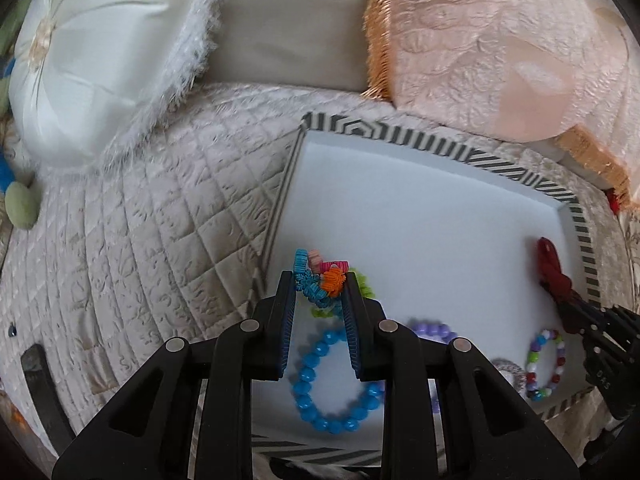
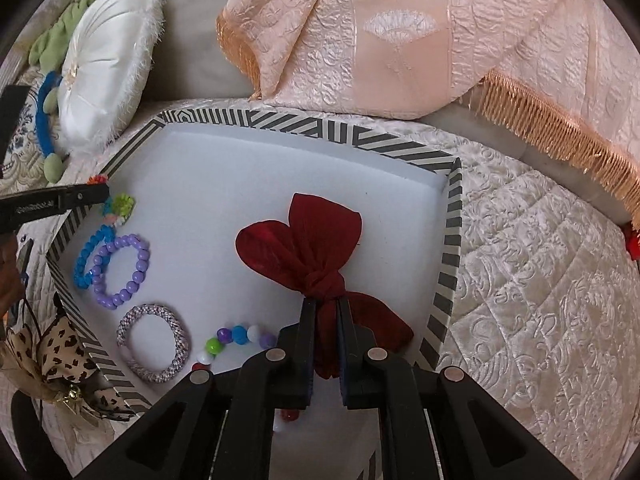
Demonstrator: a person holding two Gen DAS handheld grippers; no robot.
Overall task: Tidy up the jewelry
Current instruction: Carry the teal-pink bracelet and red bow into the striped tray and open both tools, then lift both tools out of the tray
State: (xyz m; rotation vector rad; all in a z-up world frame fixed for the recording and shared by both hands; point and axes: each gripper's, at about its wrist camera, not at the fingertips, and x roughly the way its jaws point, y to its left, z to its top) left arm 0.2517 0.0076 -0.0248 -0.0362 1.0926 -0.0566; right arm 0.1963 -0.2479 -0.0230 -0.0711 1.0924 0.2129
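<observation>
A white tray with a black-and-white striped rim (image 1: 496, 168) (image 2: 304, 124) lies on a quilted cream bed cover. My left gripper (image 1: 320, 284) is shut on a bundle of coloured hair ties (image 1: 320, 276) at the tray's left edge, above a blue bead bracelet (image 1: 316, 392). My right gripper (image 2: 325, 304) is shut on the knot of a dark red fabric bow (image 2: 296, 240), held over the tray's right half. In the tray also lie a purple bead bracelet (image 2: 132, 272), a woven lilac bangle (image 2: 160, 344) and a multicoloured bead bracelet (image 1: 546, 364).
A white satin cushion (image 1: 92, 52) and a peach fringed bedspread (image 2: 400, 40) lie behind the tray. A leopard-print bow (image 2: 52, 356) rests outside the tray's near left corner. A green and blue soft item (image 2: 48, 80) sits at the far left.
</observation>
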